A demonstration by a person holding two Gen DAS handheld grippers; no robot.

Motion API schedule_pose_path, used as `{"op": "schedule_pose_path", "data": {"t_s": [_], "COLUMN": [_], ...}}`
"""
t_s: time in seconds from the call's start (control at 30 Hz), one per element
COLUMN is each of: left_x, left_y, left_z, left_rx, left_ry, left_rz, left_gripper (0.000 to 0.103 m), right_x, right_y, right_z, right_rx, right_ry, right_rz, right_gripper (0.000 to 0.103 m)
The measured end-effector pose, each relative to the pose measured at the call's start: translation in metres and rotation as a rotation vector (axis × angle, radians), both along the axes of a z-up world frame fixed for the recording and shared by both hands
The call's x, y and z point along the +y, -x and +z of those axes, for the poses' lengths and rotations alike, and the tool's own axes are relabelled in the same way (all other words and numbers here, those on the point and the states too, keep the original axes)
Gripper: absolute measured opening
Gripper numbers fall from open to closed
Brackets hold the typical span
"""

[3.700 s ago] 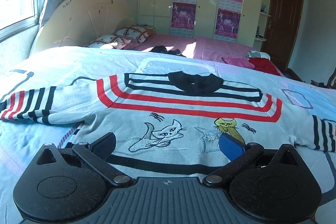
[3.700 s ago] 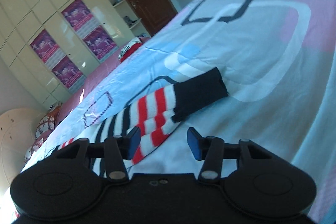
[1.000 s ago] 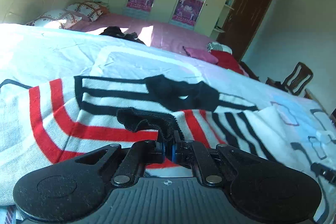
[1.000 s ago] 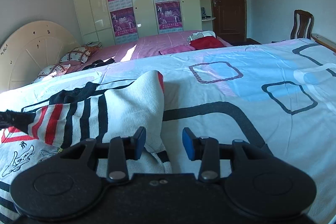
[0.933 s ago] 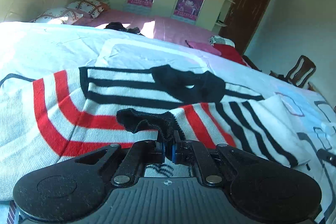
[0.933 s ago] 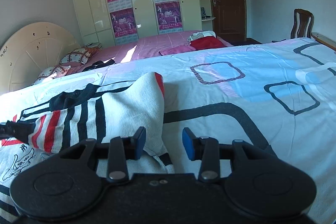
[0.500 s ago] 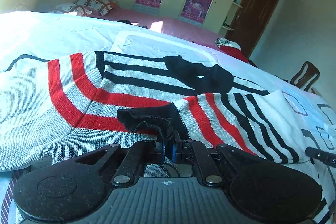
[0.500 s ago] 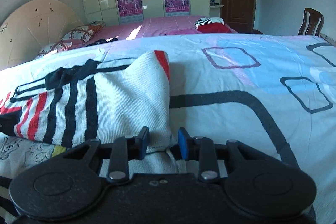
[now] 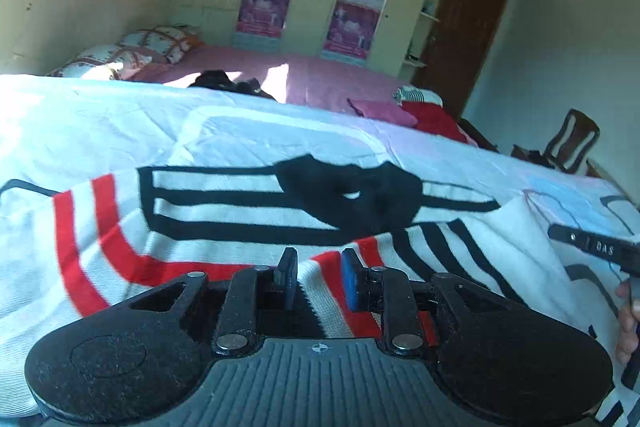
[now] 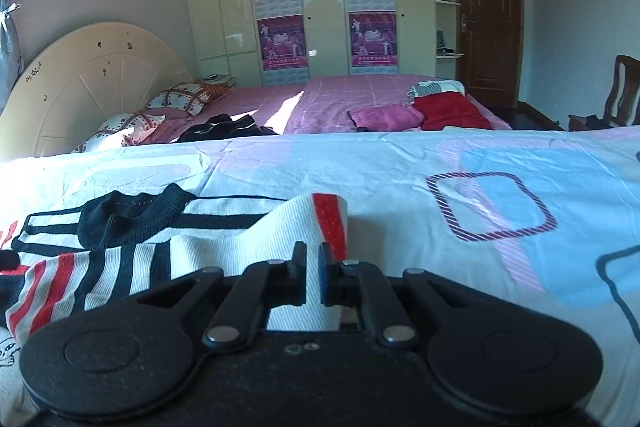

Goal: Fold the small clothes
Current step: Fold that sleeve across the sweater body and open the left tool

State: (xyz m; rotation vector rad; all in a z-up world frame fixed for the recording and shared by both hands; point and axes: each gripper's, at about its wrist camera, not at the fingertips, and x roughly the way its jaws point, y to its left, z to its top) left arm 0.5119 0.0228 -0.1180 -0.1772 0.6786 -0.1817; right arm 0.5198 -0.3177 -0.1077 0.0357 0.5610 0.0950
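A white knit sweater (image 9: 224, 203) with red and black stripes and a black collar (image 9: 352, 191) lies flat on the patterned bedsheet (image 9: 120, 131). Its striped sleeve (image 9: 452, 247) is folded across the chest. My left gripper (image 9: 320, 277) hovers low over that sleeve. Its jaws are opening, the fabric lies under the gap, and the pads do not press on it. In the right wrist view the sweater (image 10: 224, 247) forms a raised fold at its right edge. My right gripper (image 10: 312, 267) is shut on that fold, with white knit showing under its fingers.
Behind the sheet (image 10: 500, 163) a pink bed (image 10: 340, 95) carries pillows (image 10: 184, 99), dark clothes (image 10: 220, 129), and pink and red clothes (image 10: 452, 113). A wooden chair (image 9: 572, 143) stands at the right. A person's fingers (image 9: 626, 323) show at the right edge.
My left gripper has let go of the black cuff and its jaws have parted. My right gripper has moved in to the sweater's folded edge and shut on it.
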Motion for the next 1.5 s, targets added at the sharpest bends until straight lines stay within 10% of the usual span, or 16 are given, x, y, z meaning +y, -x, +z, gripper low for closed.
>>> {"op": "schedule_pose_path", "data": {"t_s": [0.63,0.77,0.9,1.07,1.1,1.5], "left_x": [0.009,0.023,0.037,0.038,0.038,0.042], "left_y": [0.013,0.023,0.031,0.018,0.015,0.025], "left_z": [-0.003,0.001,-0.001,-0.015,-0.016,-0.019], "left_rx": [-0.013,-0.027,0.012,0.068,0.064,0.042], "left_ry": [-0.100,-0.106,-0.045,-0.010,-0.014,0.020], "left_rz": [0.128,0.207,0.216,0.187,0.181,0.190], "left_gripper": [0.024,0.076,0.077,0.044,0.008,0.005], "right_x": [-0.008,0.017,0.037,0.039,0.039,0.029], "right_y": [-0.049,-0.012,-0.001,-0.011,-0.014,-0.037], "right_z": [-0.011,0.008,0.010,-0.002,-0.006,-0.010], "right_rx": [0.086,-0.005,-0.012,0.029,0.048,0.104], "right_ry": [0.109,0.102,0.110,0.086,0.087,0.096], "right_rz": [-0.064,0.051,0.093,0.071,0.069,0.067], "right_gripper": [0.013,0.018,0.017,0.018,0.017,0.013]}}
